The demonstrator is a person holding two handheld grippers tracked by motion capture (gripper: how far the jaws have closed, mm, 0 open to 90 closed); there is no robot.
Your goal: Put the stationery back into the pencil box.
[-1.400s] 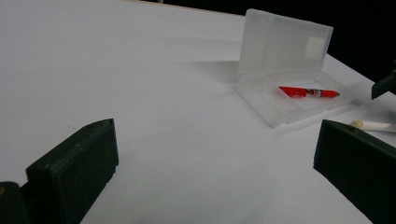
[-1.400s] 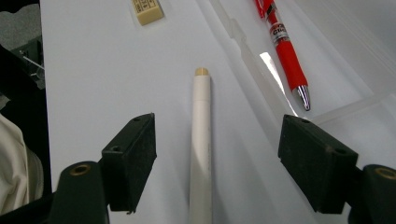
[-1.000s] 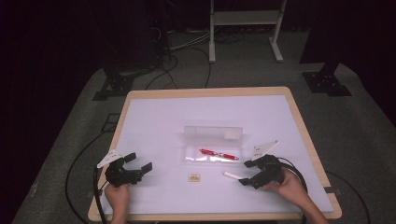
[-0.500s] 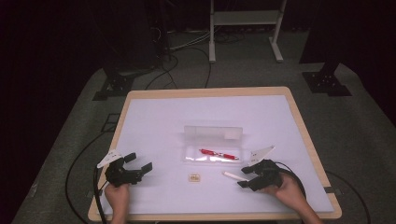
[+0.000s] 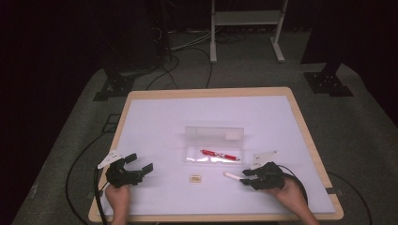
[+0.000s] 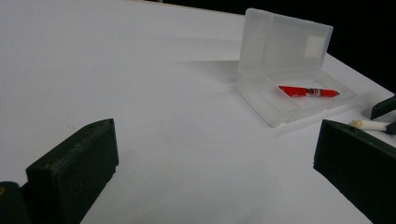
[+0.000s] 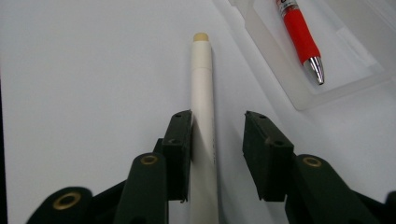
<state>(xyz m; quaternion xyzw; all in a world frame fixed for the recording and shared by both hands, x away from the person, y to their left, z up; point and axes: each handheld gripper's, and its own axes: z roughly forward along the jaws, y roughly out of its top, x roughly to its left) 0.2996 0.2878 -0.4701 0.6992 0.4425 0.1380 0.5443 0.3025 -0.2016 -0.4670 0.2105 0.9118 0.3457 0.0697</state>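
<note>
Right tongs (image 7: pixel 215 140): jaws closing around white stick (image 7: pixel 203 107), one touching, other apart, stick lying on table (image 5: pixel 155 122) beside open clear case (image 5: pixel 213 154) holding red pen (image 5: pixel 219 155); left tongs (image 5: pixel 138 166): resting spread wide

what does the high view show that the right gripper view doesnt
High view alone: the whole table, the left gripper with its jaws apart over bare table, a small tan piece, the case's raised lid and the floor cables.

Right gripper view alone: the jaws have just been closing around the white stick, with a gap left at one jaw.

Both: the white stick, the red pen in the clear case, and the right gripper.
</note>
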